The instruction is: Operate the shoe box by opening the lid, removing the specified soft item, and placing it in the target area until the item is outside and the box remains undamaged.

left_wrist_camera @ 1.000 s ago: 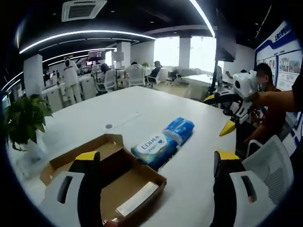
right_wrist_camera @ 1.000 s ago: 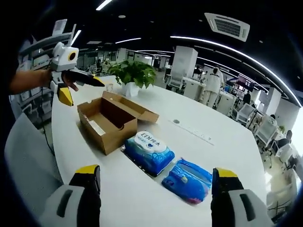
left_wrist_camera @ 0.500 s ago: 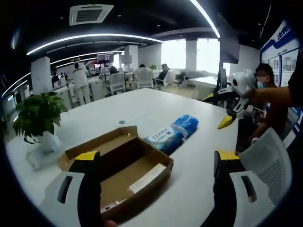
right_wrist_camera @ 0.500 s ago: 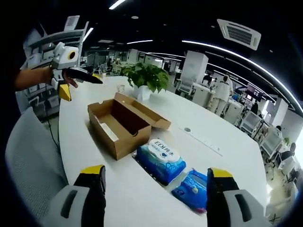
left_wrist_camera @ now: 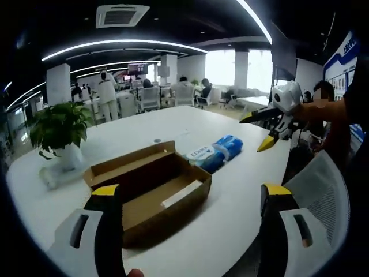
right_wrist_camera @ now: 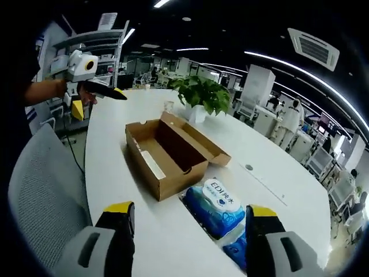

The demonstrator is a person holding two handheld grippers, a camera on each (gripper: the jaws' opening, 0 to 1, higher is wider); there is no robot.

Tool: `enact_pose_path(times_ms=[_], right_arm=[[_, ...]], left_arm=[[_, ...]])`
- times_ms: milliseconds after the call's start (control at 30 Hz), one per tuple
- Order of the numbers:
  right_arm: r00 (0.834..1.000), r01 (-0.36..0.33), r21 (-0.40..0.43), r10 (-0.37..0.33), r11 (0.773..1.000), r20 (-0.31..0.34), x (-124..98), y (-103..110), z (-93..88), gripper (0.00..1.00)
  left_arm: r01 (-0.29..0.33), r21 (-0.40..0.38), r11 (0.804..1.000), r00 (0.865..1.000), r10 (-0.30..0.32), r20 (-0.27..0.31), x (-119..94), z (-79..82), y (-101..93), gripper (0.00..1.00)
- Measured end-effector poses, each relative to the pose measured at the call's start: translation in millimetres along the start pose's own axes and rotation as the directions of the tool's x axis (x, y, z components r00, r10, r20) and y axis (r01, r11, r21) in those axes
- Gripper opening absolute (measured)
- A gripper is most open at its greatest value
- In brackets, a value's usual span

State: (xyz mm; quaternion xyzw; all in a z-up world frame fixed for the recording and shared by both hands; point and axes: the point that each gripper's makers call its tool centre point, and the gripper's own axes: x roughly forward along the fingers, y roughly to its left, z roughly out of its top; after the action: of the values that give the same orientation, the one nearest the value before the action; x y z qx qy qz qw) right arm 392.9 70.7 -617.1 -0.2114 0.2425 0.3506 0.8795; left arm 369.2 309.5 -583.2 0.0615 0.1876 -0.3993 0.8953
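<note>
Open brown cardboard shoe box [right_wrist_camera: 168, 157] at centre of the right gripper view, lid flap folded back on its far side, a pale strip lying along the bare floor inside; same box [left_wrist_camera: 151, 186] at lower centre of the left gripper view. Just beside its near end, lower right of the right gripper view, a soft blue-and-white wet-wipe pack [right_wrist_camera: 216, 200] flat on the white table [right_wrist_camera: 115, 133], with a second blue pack [right_wrist_camera: 237, 248] touching it and partly hidden behind the right gripper [right_wrist_camera: 189, 238]; both packs [left_wrist_camera: 214, 153] right of the box in the left gripper view. Judged done: item outside, box intact, hence both tools drawn well back. Right gripper's jaws spread wide, holding nothing. Left gripper [left_wrist_camera: 190, 220] likewise wide and empty, and seen again at upper left of the right gripper view. Potted green plant [right_wrist_camera: 203, 95] beyond the box. Grey mesh chair [right_wrist_camera: 43, 199] at lower left.
</note>
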Motion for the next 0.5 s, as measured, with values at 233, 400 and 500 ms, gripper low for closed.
enact_pose_path(times_ms=[233, 400, 500], right_arm=[[0.998, -0.070, -0.062, 0.069, 0.996, -0.004, 16, 7, 11.7, 0.74], [0.993, -0.120, -0.098, 0.118, 0.988, -0.018, 25, 12, 15.7, 0.71], [0.990, -0.138, -0.115, 0.136, 0.984, -0.024, 31, 11, 19.1, 0.70]], left_arm=[[-0.014, -0.011, 1.000, 1.000, 0.014, 0.009, -13, -11.5, -8.3, 0.99], [-0.031, -0.004, 1.000, 0.999, 0.031, 0.021, -19, -20.2, -10.5, 0.99], [-0.037, -0.031, 0.999, 0.998, 0.038, 0.052, -23, -20.6, -13.7, 0.99]])
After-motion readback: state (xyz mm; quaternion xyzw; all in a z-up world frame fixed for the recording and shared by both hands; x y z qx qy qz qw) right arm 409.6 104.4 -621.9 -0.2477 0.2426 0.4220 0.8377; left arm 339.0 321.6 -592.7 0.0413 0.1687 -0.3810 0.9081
